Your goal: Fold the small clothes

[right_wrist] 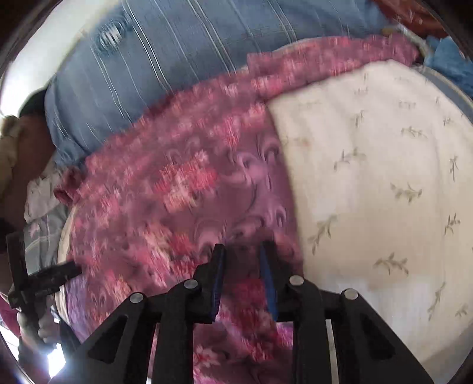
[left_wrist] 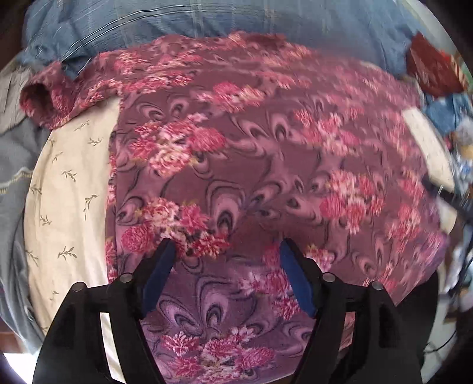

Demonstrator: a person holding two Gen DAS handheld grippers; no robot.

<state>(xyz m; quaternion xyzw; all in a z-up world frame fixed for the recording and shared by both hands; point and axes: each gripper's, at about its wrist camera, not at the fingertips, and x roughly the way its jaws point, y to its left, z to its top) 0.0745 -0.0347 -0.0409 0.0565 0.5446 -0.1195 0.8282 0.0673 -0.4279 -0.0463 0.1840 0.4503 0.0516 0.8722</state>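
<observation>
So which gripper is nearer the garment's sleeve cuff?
Left, probably. The left gripper hovers open over the floral garment, its sleeve cuff up-left; the right gripper is near the opposite edge.

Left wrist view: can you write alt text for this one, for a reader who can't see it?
A purple floral garment lies spread over a cream leaf-print sheet, one sleeve reaching left. The left tool hovers open above the garment's near end. A blue striped cloth is bunched behind.

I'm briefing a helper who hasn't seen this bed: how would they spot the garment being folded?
Find the cream sheet printed with small leaf sprigs. Spread flat across it lies the floral garment: mauve with pink flower clusters, unlike the striped blue fabric behind it.
</observation>
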